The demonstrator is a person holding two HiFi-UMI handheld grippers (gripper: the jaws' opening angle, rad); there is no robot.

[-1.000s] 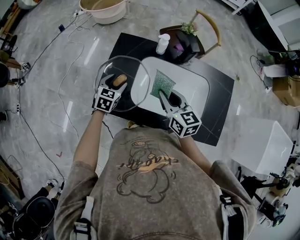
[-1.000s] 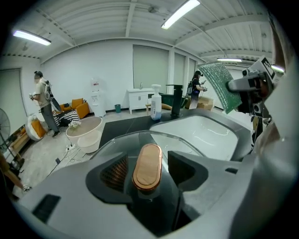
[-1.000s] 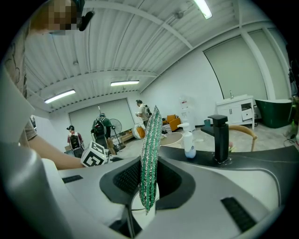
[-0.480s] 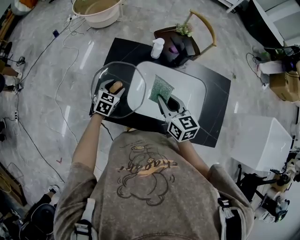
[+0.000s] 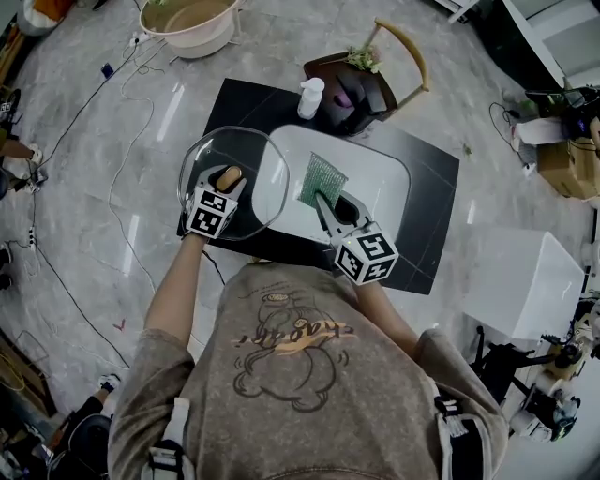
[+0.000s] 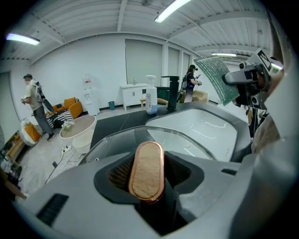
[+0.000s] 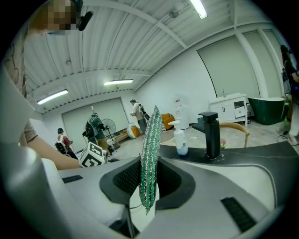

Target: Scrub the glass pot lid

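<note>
Your left gripper (image 5: 223,176) has just been closing, and its jaws now pinch the wooden handle (image 6: 146,170) of the glass lid (image 5: 264,192), with the handle's copper rim standing right between the pads. The lid hangs tilted off that grip, reaching past the near-left edge of the black counter (image 5: 436,211) and overlapping the left rim of the white sink (image 5: 386,192). Over to your right gripper (image 5: 326,200): it's clamped on the lower edge of the green scrub cloth (image 5: 322,176), which stands up edge-on between the jaws, above the basin and just beside the lid. Beyond the sink, a soap bottle (image 5: 309,97) stands near the black faucet (image 7: 212,133), and a pale tub (image 5: 192,23) rests on the floor further off.
</note>
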